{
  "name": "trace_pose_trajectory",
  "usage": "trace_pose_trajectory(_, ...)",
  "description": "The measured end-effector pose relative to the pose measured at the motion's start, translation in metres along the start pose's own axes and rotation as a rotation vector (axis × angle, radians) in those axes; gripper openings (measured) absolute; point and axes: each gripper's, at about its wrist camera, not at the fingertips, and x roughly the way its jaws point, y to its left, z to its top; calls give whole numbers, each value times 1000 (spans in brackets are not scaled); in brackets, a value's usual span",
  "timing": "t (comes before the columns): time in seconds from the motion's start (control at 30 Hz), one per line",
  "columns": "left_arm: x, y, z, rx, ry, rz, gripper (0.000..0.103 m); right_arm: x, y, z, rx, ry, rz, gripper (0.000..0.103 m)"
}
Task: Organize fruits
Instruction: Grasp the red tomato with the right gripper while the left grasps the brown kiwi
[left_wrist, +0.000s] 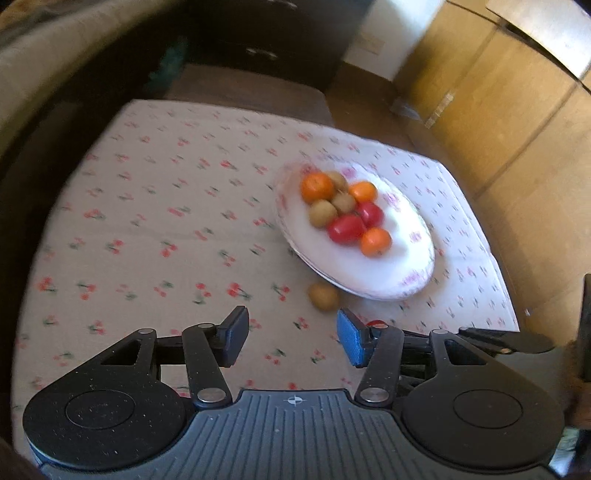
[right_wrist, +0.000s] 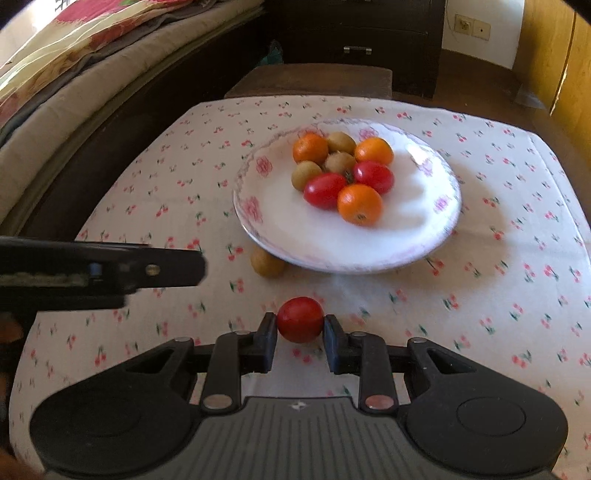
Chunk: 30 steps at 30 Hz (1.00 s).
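A white flowered plate (right_wrist: 317, 240) sits on the cherry-print tablecloth and holds three oranges (right_wrist: 359, 205), three kiwis (right_wrist: 306, 174) and two red tomatoes (right_wrist: 325, 190). My right gripper (right_wrist: 300, 326) is shut on a third red tomato (right_wrist: 300, 318) low over the cloth, in front of the plate. A loose kiwi (right_wrist: 266, 264) lies on the cloth against the plate's near left rim. My left gripper (left_wrist: 291, 326) is open and empty, and the loose kiwi (left_wrist: 324, 296) lies just beyond its right fingertip. The plate (left_wrist: 373, 273) is farther right of it.
A bed with folded blankets (right_wrist: 74, 62) runs along the left of the table. A brown stool (right_wrist: 310, 79) and a dark drawer cabinet (right_wrist: 354, 33) stand behind it. Wooden wardrobe doors (left_wrist: 498, 122) fill the right. The left gripper's body (right_wrist: 103, 271) reaches in from the left.
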Motion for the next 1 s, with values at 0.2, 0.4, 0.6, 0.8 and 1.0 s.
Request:
trace_pose_trajectory(0.2, 17, -11, -6, 103, -25, -5, 61, -8, -14, -12, 10, 17, 16, 29)
trace_pose_trajectory(0.4, 29, -30, -5, 147, -68, -37, 61, -9, -26, -16, 38, 24, 32, 29)
trace_pose_trajectory(0.6, 50, -38, -6, 157, -59, -12, 60, -9, -31, -18, 47, 26, 57, 29)
trace_pose_trajectory(0.8, 57, -37, -6, 143, -60, 31, 51, -9, -29, -18, 45, 25, 85, 29)
trace_pose_trajectory(1.0, 52, -36, -5, 100, -40, 60, 33, -12, -33, -20, 56, 25, 79, 29)
